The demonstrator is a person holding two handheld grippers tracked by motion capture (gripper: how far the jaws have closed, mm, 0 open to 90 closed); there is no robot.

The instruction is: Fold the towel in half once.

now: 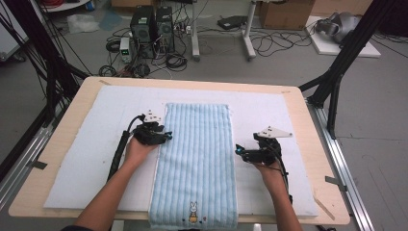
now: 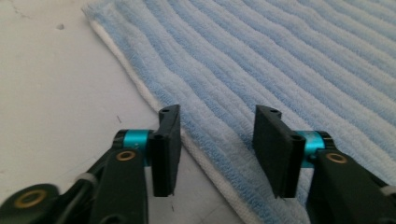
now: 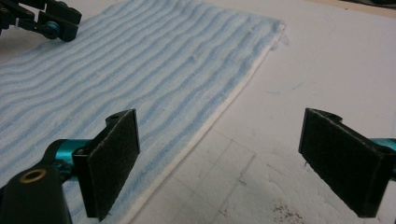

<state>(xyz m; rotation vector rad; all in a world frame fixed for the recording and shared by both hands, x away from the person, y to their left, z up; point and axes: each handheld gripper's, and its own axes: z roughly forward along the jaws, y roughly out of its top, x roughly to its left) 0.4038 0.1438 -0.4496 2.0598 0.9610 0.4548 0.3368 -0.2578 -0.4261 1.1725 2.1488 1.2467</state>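
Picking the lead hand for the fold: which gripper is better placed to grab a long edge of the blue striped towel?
Left. The left gripper already straddles the edge of the blue striped terry towel, jaws partly closed around it. The right gripper stands wide open, with one jaw over the edge and the other over the white mat.

wooden table [image 1: 62, 159], white mat [image 1: 91, 159], blue towel [image 1: 197, 154]
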